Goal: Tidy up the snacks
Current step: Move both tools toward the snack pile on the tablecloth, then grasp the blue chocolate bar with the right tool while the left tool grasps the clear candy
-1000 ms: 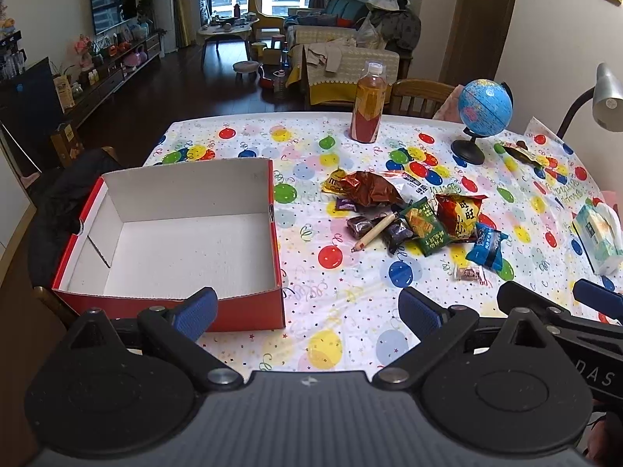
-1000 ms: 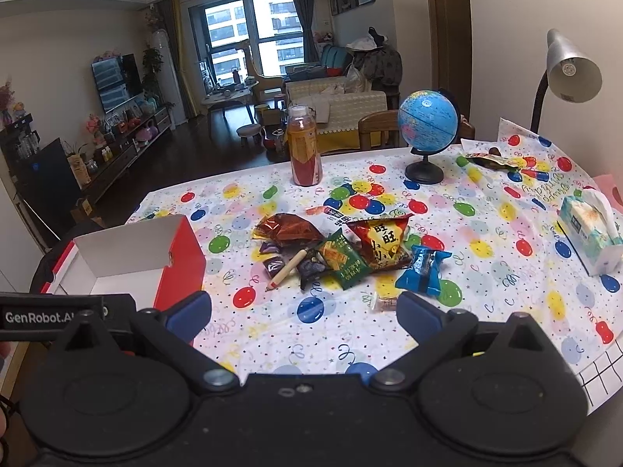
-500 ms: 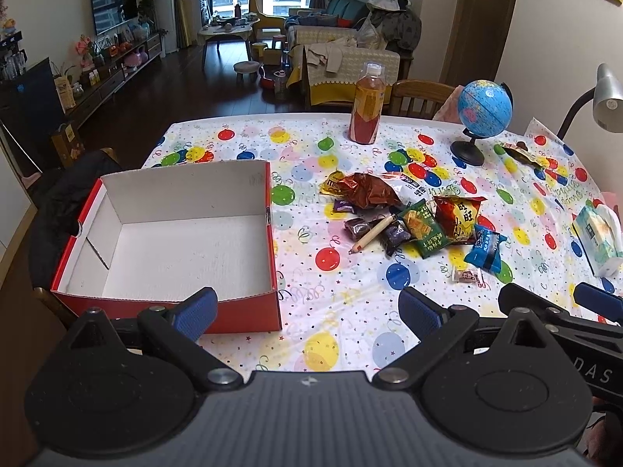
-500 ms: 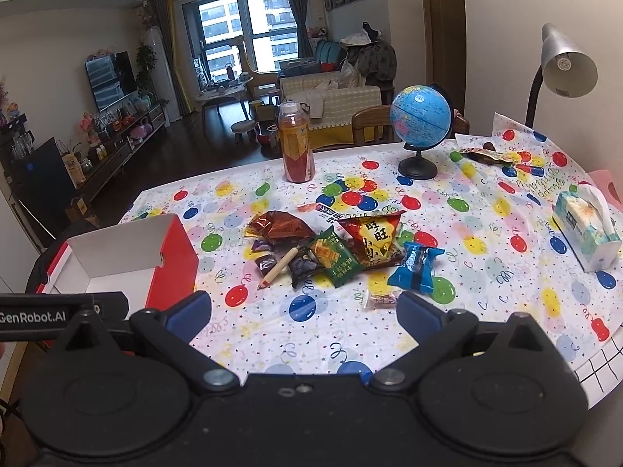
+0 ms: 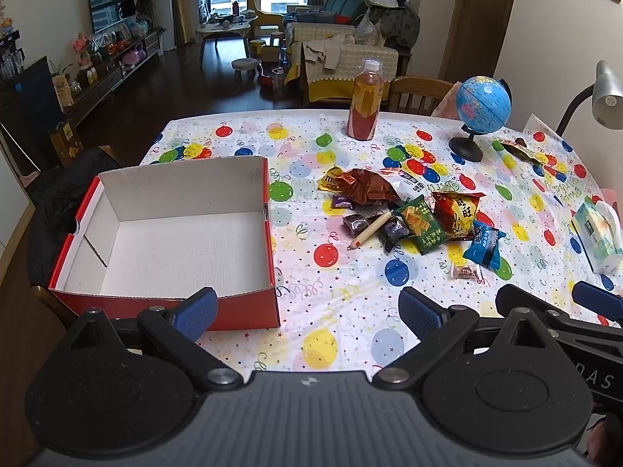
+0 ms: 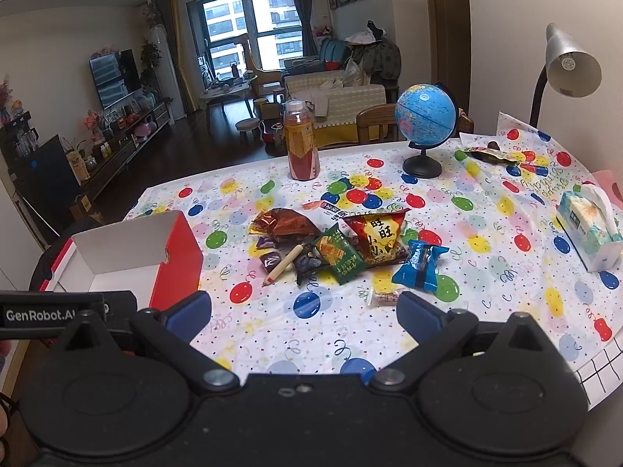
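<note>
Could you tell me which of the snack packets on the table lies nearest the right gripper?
The small clear-wrapped candy, lying alone just ahead of the right gripper; the blue packet and the rest lie farther back.

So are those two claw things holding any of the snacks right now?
No, nothing is held. The left gripper and the right gripper are both open above the table, short of the snack pile and the red box.

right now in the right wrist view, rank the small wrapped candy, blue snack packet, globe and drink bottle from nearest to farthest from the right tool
1. Small wrapped candy, just ahead of the right tool, slightly right.
2. Blue snack packet, a little beyond the candy, right of centre.
3. Globe and drink bottle, both at the table's far edge, globe right, bottle centre: too close to call.
</note>
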`<state>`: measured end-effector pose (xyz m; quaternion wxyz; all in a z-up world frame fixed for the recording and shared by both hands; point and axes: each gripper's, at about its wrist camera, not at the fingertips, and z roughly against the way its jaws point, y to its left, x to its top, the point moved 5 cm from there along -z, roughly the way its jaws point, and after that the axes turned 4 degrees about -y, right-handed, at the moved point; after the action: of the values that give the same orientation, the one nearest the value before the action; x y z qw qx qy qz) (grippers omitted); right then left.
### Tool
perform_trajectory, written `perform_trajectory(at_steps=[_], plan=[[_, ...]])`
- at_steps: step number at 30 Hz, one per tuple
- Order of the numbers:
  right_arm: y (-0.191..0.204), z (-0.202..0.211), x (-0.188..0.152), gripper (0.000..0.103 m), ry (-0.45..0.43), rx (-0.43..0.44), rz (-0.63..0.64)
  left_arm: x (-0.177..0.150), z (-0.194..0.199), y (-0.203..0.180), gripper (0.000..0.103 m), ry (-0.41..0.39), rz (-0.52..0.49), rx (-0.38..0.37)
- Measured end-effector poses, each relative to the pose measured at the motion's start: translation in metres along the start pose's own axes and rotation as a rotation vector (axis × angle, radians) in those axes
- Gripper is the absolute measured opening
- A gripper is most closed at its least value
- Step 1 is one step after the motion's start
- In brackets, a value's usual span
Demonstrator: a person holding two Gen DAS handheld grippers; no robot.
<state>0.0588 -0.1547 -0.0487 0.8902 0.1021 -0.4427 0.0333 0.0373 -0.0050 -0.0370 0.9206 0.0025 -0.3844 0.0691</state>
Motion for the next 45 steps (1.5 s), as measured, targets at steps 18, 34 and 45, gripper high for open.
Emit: perform_trajectory(at_steps=[18,34,45], plan=[[-0.003,-0.001,0.002,0.101,-0.002,0.001,0.001,0.001,-0.001,-0.001,0.1,0.001,-0.001,-0.002],[-0.052,-0.027,0.017,0.101,0.007,-0.005,-0.036,0.017,-0.034,-0.048,0.1,0.045,-0.058,-0.001],[-0.107,-0.069,0.022,0.096,0.068,-0.031,-0.112,0.032,-0.083,-0.089,0.1,0.089,-0.115,-0.018]])
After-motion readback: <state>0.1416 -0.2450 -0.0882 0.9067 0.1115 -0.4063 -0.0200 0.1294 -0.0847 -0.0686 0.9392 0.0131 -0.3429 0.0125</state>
